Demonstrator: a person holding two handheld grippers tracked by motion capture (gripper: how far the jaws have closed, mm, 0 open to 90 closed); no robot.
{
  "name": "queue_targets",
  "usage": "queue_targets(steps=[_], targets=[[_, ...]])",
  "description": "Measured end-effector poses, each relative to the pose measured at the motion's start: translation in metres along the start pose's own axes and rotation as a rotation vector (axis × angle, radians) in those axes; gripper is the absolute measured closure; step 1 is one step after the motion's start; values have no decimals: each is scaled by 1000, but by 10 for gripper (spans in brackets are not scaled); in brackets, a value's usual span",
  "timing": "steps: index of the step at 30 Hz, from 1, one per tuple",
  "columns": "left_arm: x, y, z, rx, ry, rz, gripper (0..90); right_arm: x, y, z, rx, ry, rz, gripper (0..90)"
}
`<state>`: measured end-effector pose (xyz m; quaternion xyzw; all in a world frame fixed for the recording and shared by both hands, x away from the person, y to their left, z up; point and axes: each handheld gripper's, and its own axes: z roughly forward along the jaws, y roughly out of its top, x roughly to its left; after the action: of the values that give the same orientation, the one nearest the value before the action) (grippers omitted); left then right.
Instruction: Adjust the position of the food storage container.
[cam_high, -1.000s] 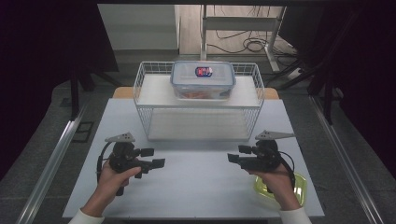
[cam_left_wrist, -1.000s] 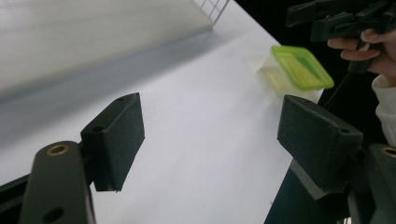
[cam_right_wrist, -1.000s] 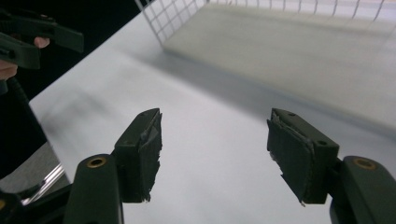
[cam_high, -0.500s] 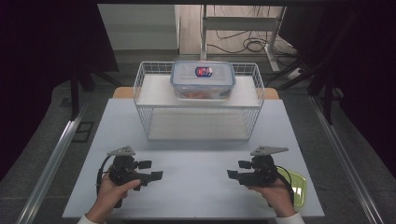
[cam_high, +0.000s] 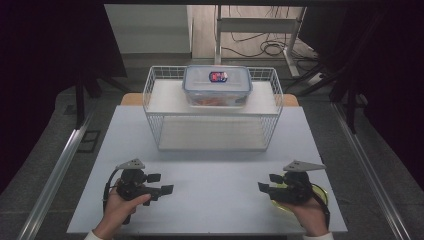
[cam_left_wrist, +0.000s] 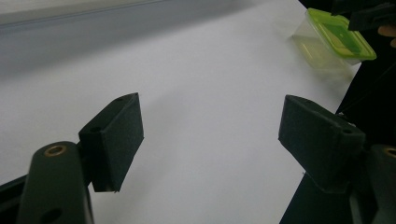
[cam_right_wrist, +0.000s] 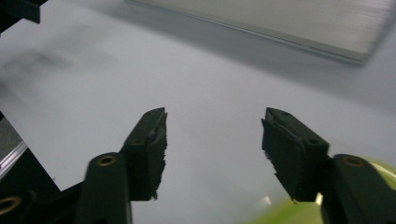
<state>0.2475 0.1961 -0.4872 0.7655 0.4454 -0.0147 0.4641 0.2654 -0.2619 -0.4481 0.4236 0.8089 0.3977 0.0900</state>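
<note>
We log the green-lidded container (cam_high: 315, 192) at the near right corner of the white table (cam_high: 215, 185), lying directly under and behind the right tongs (cam_high: 265, 184). In the right gripper view its green rim (cam_right_wrist: 289, 215) shows just below the right-hand jaw, not between the jaws. We note the right tongs released, gap bare over the table; their jaws have just been closing with nothing between them. The left tongs (cam_high: 162, 184) sit at the near left, well apart from the container, jaws spread and holding nothing. In the left gripper view the container (cam_left_wrist: 338, 42) stands far across the table beyond the left tongs (cam_left_wrist: 210, 135). Behind, we record a wire basket (cam_high: 212, 145) carrying a clear lidded box (cam_high: 217, 85).
</note>
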Motion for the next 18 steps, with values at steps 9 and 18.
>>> queue_targets(steps=[9, 18], targets=[[-2, -1, 6, 27, -2, 20, 210, -39, -31, -59, 3, -193, 66, 781], [0, 0, 6, 26, 4, 9, 212, -91, -68, -99, 43, -396, 213, 891]])
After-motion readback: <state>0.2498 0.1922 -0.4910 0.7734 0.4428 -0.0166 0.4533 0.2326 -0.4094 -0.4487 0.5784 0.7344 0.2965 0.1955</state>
